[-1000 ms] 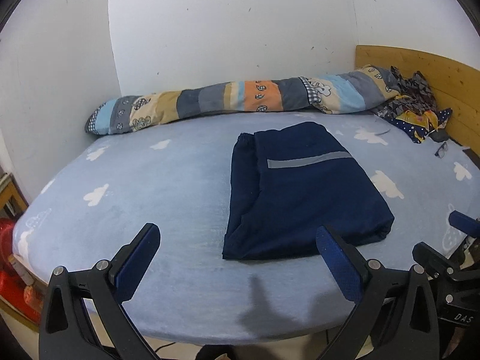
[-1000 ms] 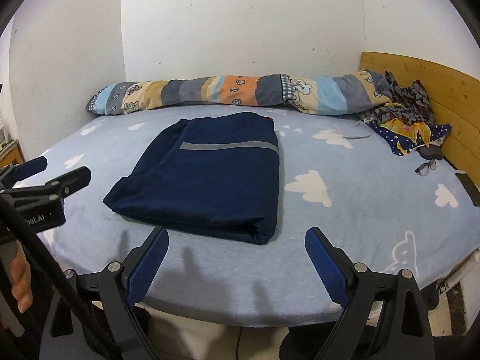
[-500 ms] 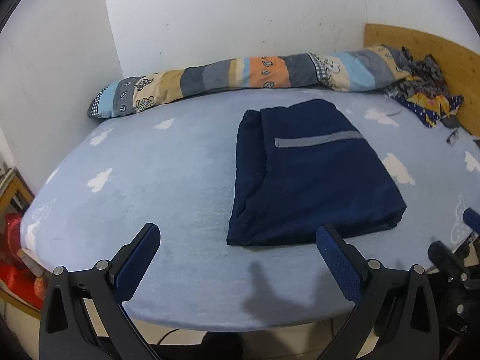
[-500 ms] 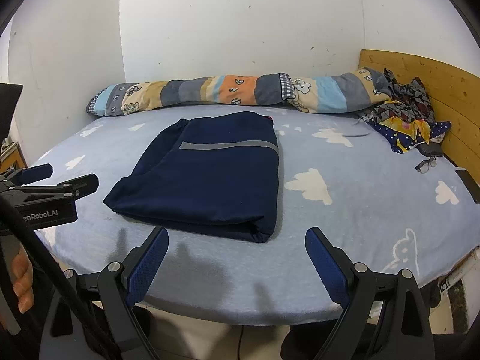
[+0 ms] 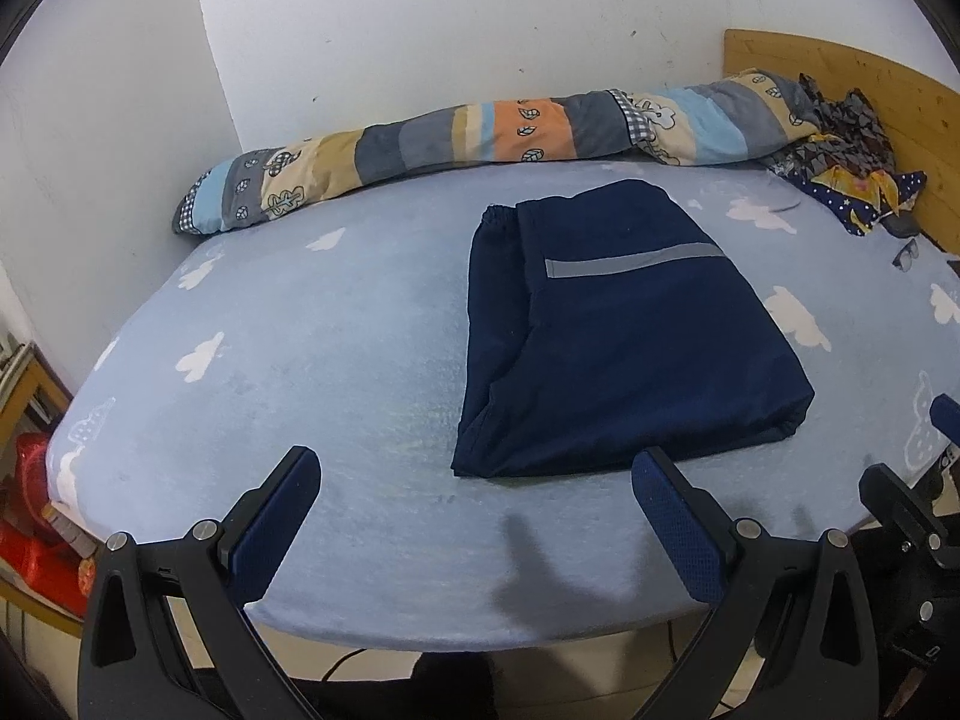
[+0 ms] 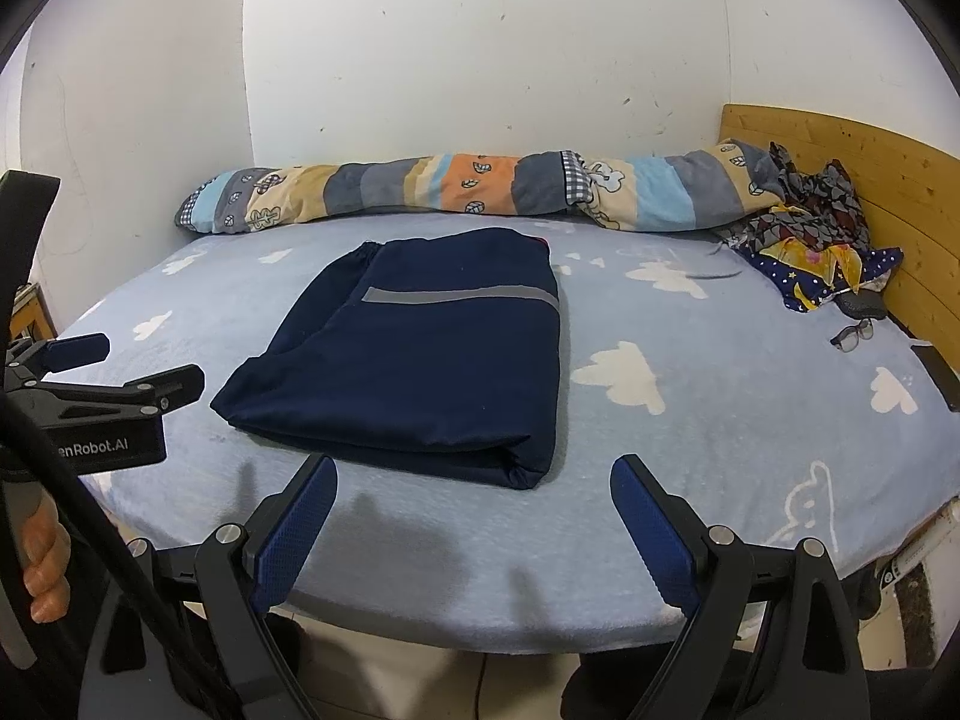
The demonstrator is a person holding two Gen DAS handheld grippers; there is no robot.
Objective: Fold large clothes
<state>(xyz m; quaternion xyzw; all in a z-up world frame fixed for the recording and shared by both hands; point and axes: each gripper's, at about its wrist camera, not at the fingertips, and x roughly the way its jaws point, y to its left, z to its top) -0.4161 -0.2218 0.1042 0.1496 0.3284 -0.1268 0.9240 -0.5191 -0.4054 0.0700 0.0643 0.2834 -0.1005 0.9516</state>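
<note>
My left tongs [image 5: 474,501] and right tongs [image 6: 474,507] gape empty short of the folded navy trousers [image 5: 612,336], long axis pointing away, nearer the right.

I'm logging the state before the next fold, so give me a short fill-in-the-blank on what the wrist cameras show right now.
1. The folded navy garment carries one ____ stripe across it.
2. Both the left gripper and the right gripper have their jaws ____.
3. The eyeglasses lie on the bed sheet near the wooden ____.

Missing words: grey; open; headboard
</note>
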